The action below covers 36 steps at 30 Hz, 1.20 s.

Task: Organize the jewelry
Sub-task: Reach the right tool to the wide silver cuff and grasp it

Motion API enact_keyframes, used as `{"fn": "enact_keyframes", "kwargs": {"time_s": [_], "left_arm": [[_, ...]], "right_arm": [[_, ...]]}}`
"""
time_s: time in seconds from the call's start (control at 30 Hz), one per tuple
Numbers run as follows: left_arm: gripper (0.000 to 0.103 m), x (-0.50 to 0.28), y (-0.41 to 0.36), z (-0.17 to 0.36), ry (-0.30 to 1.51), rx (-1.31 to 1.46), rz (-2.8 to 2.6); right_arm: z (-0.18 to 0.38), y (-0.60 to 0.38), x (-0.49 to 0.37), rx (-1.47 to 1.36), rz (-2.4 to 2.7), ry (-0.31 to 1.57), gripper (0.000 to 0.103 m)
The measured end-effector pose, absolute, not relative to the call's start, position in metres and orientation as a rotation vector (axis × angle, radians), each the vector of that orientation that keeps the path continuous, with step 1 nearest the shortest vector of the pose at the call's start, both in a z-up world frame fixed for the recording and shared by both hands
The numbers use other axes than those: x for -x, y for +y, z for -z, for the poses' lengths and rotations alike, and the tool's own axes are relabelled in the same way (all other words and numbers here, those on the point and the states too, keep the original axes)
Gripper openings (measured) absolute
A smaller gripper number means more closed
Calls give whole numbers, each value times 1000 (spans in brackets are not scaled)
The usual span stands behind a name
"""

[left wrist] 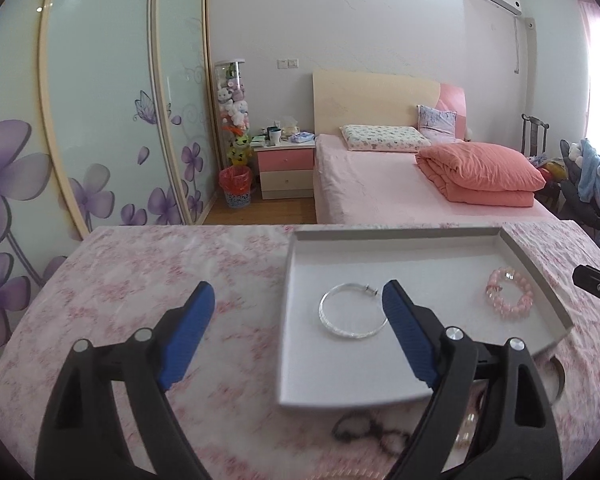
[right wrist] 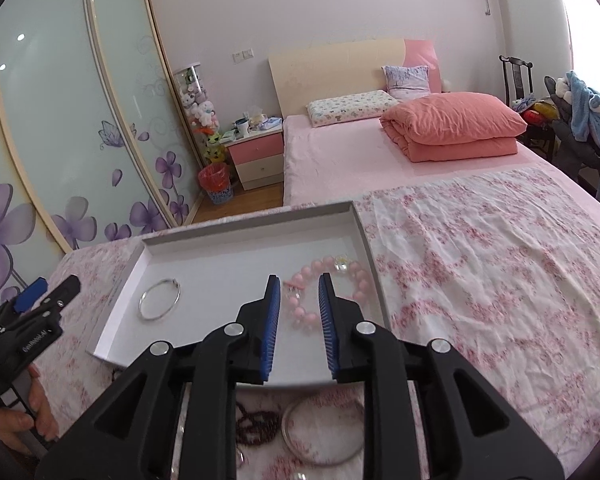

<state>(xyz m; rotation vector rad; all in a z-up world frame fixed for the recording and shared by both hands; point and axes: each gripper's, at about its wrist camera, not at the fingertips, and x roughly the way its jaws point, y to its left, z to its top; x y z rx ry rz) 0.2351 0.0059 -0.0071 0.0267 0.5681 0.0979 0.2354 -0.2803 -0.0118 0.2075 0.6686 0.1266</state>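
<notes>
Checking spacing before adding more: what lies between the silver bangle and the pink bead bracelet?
Only bare tray floor separates silver bangle from pink bead bracelet, per right wrist view.

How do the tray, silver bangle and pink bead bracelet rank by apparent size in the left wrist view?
1. White tray
2. Silver bangle
3. Pink bead bracelet, though it lies farther from the camera, so that ranking is unsure.

Left gripper gapes wide above the shallow white cardboard tray; thin silver bangle and pink beaded bracelet lie inside.
</notes>
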Motion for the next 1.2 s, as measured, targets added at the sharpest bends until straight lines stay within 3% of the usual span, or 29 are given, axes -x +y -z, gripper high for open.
{"fn": "enact_keyframes", "kwargs": {"time_s": [0.2,0.53,0.87,1.2], "left_arm": [[88,-184,26,17,578,-39,-107],[93,-153,47,39,647,-5,-99],[93,-144,51,47,671,-2,-82],[93,-145,48,51,685,-10,-76]], "right_arm": [[38,-283,-213,-179,-106,770,31],[75,-262,-208,-110,-69,893,62],[84,-257,-209,-48,0,930,70],[87,-254,-221,-44,23,947,70]]}}
